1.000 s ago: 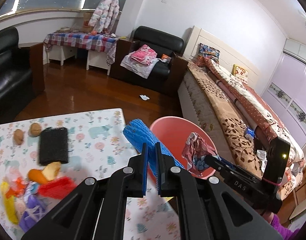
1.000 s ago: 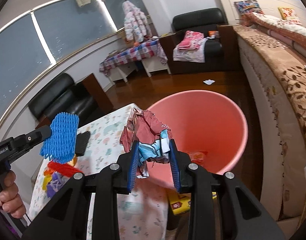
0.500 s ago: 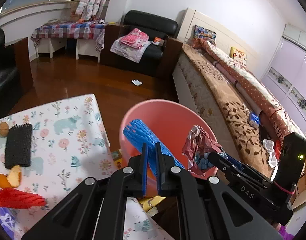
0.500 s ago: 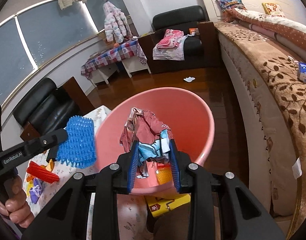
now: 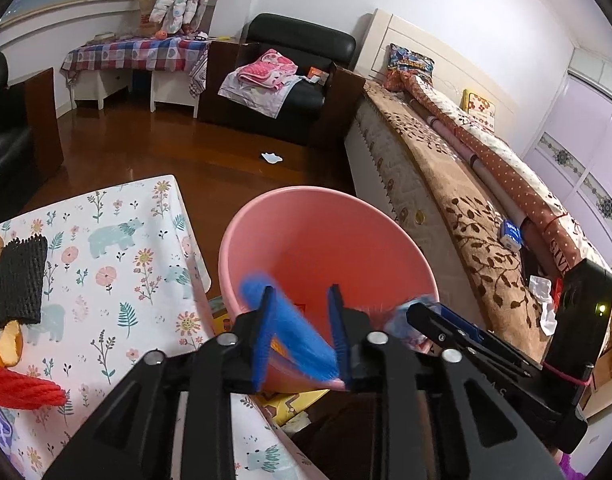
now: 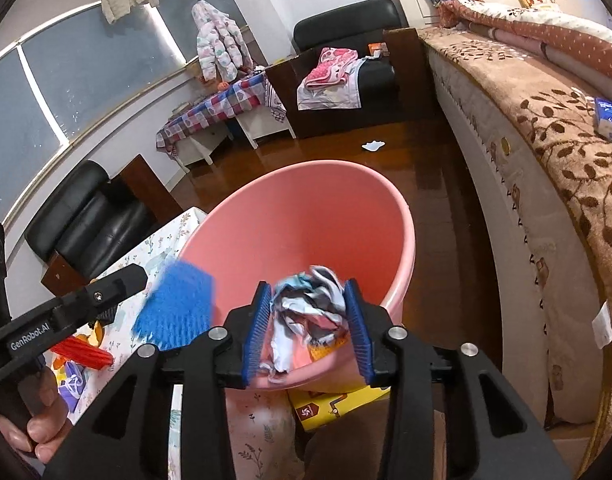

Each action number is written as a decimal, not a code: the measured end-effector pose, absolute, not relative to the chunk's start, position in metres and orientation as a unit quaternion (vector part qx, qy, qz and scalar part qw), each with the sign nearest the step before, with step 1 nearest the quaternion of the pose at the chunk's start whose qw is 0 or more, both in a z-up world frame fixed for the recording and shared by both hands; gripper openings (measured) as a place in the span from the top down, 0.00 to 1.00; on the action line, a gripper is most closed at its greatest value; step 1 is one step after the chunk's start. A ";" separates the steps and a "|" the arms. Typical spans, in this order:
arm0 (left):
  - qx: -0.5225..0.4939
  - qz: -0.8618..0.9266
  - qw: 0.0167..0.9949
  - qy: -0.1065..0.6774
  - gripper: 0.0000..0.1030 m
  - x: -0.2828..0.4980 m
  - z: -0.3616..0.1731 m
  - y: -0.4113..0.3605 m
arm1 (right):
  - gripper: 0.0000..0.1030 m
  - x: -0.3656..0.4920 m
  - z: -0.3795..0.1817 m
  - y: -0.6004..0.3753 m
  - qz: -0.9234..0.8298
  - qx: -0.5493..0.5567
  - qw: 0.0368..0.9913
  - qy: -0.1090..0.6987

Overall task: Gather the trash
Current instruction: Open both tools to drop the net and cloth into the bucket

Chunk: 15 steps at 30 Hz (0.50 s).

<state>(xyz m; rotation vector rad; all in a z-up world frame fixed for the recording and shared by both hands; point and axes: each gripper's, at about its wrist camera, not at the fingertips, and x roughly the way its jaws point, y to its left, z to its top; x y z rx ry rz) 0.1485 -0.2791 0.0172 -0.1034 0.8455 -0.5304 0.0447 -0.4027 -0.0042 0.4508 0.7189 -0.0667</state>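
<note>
A pink bin (image 5: 326,240) stands on the floor beside the table; it also shows in the right wrist view (image 6: 306,216). My left gripper (image 5: 301,332) is open over the bin's near rim, and the blue foam net (image 5: 293,332) is blurred, dropping between its jaws; it shows in the right wrist view (image 6: 173,312) too. My right gripper (image 6: 310,328) is open over the bin, and the crumpled wrapper (image 6: 306,312) is blurred, slipping loose between its jaws.
The floral tablecloth table (image 5: 117,264) on the left holds a black foam net (image 5: 19,280), a red foam net (image 5: 21,388), orange peel (image 5: 9,344) and other scraps. A bed (image 5: 466,184) runs along the right. A yellow box (image 6: 334,404) lies under the bin.
Both grippers have opened over the bin. The blue foam net and the crumpled wrapper have come loose and are falling. Both grippers moved closer over the bin.
</note>
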 end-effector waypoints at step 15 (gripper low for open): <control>-0.053 -0.240 0.890 0.383 0.70 0.125 0.037 -0.257 | 0.61 0.035 0.015 -0.371 -0.003 0.184 0.924 0.336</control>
